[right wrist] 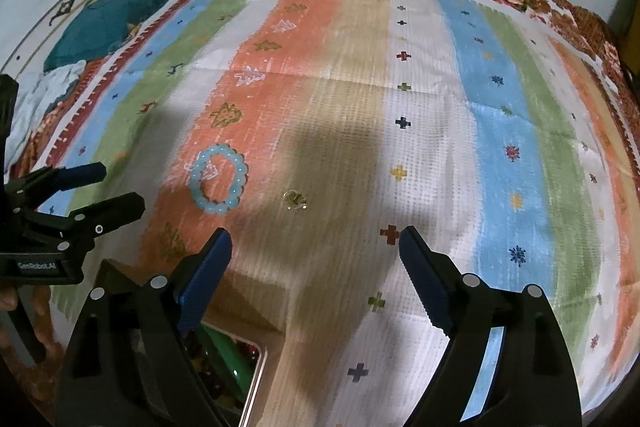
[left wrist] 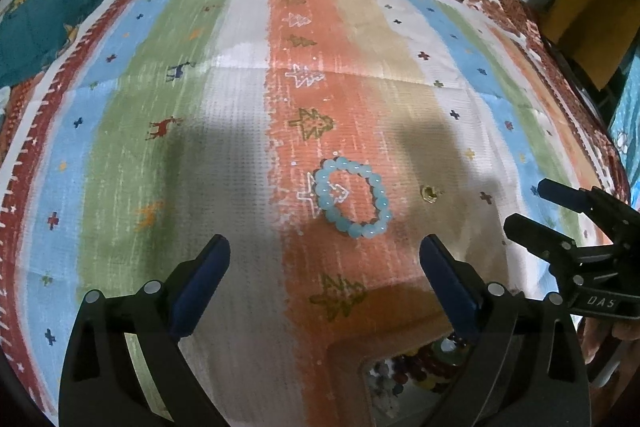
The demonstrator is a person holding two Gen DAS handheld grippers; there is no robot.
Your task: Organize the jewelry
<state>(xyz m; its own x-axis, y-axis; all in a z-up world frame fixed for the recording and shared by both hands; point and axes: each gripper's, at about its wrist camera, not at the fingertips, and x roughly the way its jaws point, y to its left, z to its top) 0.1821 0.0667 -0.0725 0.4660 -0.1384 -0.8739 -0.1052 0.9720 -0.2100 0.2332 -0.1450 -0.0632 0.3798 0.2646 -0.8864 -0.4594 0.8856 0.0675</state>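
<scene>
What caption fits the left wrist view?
Open left gripper poised above pale blue beaded bracelet on striped cloth.

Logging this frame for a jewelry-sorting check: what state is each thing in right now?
Left gripper: jaws open, empty.
Right gripper: jaws open, empty.
Bracelet: flat on the cloth, untouched.
Gold ring: on the cloth, apart from the bracelet.
Box: open, holding jewelry.

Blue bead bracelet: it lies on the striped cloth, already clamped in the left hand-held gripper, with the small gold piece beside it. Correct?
Not clamped. In the left wrist view the left hand-held gripper is open, short of the blue bead bracelet, which lies free on the striped cloth beside the small gold piece.
</scene>
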